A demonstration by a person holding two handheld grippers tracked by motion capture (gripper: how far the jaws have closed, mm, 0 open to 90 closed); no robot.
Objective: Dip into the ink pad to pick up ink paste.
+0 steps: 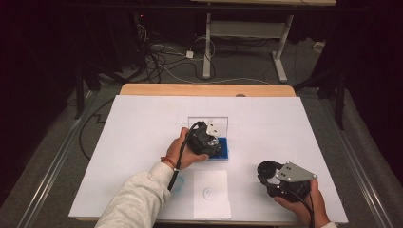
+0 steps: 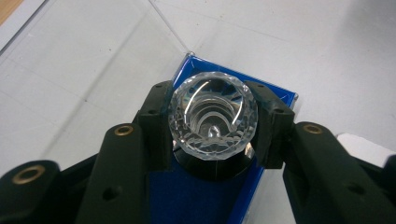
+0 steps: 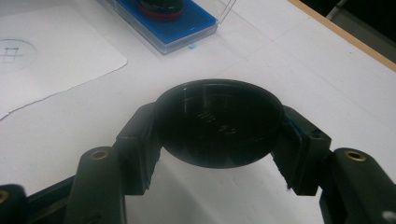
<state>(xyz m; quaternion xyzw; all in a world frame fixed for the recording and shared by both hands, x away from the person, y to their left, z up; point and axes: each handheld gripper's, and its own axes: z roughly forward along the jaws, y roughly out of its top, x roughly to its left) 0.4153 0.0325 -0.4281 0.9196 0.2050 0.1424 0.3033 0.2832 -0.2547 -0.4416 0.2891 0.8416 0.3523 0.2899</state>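
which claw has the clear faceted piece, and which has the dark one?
The left claw is shut on the clear faceted crystal knob, over the blue tray. The right claw grips the opaque black round disc, above bare white table.

From my high view the white table (image 1: 142,142) is evenly lit from above while the room at the top of the frame sinks into dark. In my left gripper view the faceted glass (image 2: 212,115) glints, and the near jaws blur at the bottom edge
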